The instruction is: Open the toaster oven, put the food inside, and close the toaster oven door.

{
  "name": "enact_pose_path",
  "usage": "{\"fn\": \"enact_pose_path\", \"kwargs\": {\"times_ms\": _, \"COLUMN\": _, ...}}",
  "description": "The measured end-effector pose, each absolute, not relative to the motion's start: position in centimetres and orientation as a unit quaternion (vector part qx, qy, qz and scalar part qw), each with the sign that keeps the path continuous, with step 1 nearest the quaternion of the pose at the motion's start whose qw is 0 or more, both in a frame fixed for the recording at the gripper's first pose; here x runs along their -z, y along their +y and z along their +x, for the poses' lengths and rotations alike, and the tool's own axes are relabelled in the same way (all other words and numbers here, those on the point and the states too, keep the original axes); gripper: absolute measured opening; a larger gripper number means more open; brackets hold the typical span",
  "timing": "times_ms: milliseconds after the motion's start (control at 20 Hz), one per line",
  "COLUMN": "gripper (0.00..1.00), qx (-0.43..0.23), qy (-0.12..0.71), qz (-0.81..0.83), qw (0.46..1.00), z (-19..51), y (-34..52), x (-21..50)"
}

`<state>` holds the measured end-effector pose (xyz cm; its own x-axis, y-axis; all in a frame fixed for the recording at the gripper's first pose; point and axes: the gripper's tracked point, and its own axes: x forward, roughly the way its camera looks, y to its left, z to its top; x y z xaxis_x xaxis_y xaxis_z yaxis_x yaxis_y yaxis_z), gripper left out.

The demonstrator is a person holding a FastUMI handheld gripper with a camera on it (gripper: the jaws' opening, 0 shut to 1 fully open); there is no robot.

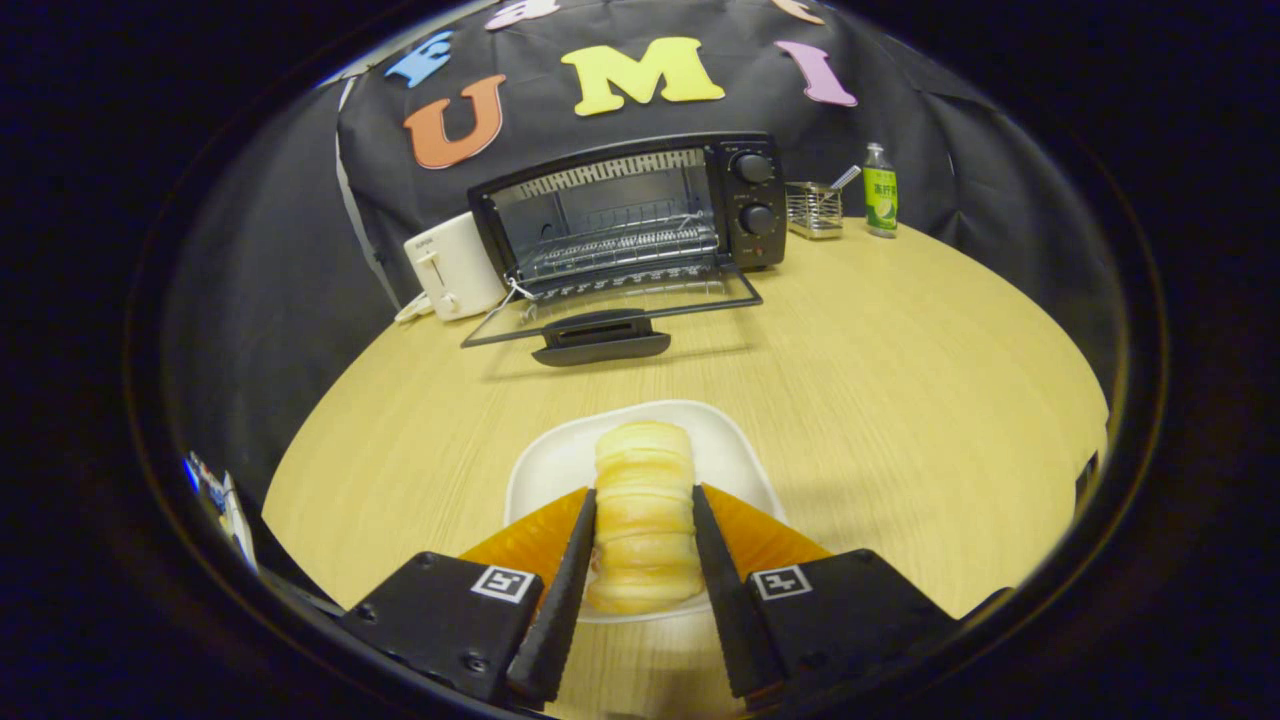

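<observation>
At the lower centre of the frame, the pale yellow ridged bread roll (643, 520) on the white square plate (545, 465) is pinched by the gripper (643, 530), and should be lifted level toward the open black toaster oven (625, 205) at upper centre.

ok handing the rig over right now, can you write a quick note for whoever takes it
Gripper: fingers on either side of the bread roll, apparently closed on it, over the white plate.
Toaster oven: beyond the plate on the table, door folded down open, rack bare.
Done: door opened, roll gripped.
Left: carry the roll onto the rack, release, close the door.
</observation>
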<state>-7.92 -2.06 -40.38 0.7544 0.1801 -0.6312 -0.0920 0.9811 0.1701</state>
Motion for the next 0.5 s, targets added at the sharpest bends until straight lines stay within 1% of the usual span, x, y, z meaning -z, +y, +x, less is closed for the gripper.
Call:
{"fn": "enact_pose_path", "kwargs": {"times_ms": 150, "gripper": 0.64, "qx": -0.089, "qy": 0.340, "qz": 0.120, "qw": 0.928, "z": -7.9, "y": -1.0, "x": 39.4}}
{"fn": "enact_pose_path", "kwargs": {"times_ms": 350, "gripper": 0.64, "qx": -0.065, "qy": 0.330, "qz": 0.184, "qw": 0.924, "z": -6.7, "y": -1.2, "x": 38.5}}
{"fn": "enact_pose_path", "kwargs": {"times_ms": 500, "gripper": 0.64, "qx": -0.086, "qy": 0.320, "qz": 0.235, "qw": 0.914, "z": -5.6, "y": -0.1, "x": 37.8}}
